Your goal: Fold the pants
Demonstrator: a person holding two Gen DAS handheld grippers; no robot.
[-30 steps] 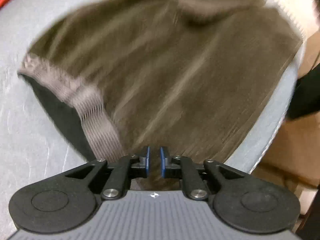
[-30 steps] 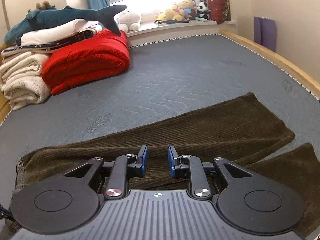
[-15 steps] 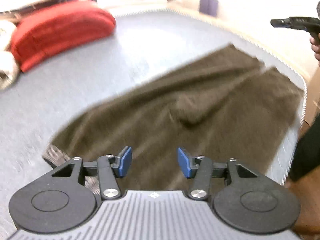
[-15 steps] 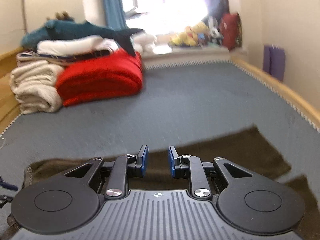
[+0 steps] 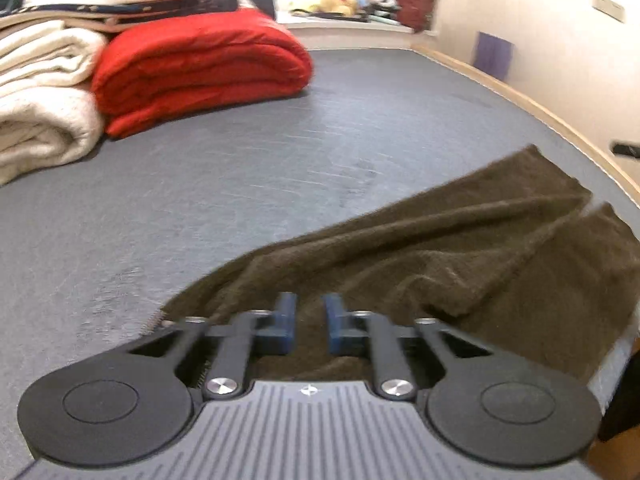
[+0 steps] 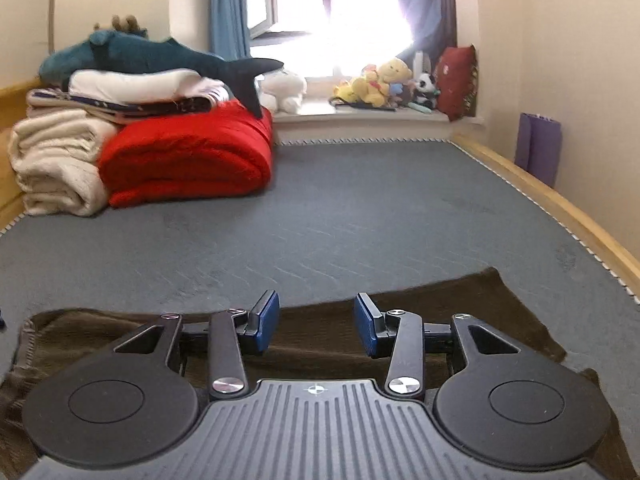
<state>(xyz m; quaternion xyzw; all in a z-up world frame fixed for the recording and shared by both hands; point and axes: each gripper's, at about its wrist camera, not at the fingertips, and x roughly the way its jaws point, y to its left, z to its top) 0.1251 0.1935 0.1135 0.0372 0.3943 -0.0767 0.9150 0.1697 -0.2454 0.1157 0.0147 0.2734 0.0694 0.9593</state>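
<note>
Dark brown corduroy pants (image 5: 460, 248) lie flat on the grey mattress, legs running to the right, with a raised wrinkle near the middle. My left gripper (image 5: 307, 320) hovers above the waist end, its blue pads a narrow gap apart with nothing between them. In the right wrist view the pants (image 6: 460, 304) stretch across under my right gripper (image 6: 316, 322), which is open and empty above the cloth. The waistband (image 6: 24, 340) shows at the far left.
A red folded quilt (image 6: 188, 160) and cream blankets (image 6: 52, 160) are stacked at the far left of the mattress (image 6: 340, 220), with a plush shark (image 6: 152, 60) on top. A wooden bed rail (image 6: 560, 208) runs along the right. Plush toys sit on the windowsill.
The left gripper let go of the pants, opened wide, rose and tilted up, then narrowed again. The right gripper lifted, tilted up and opened wider.
</note>
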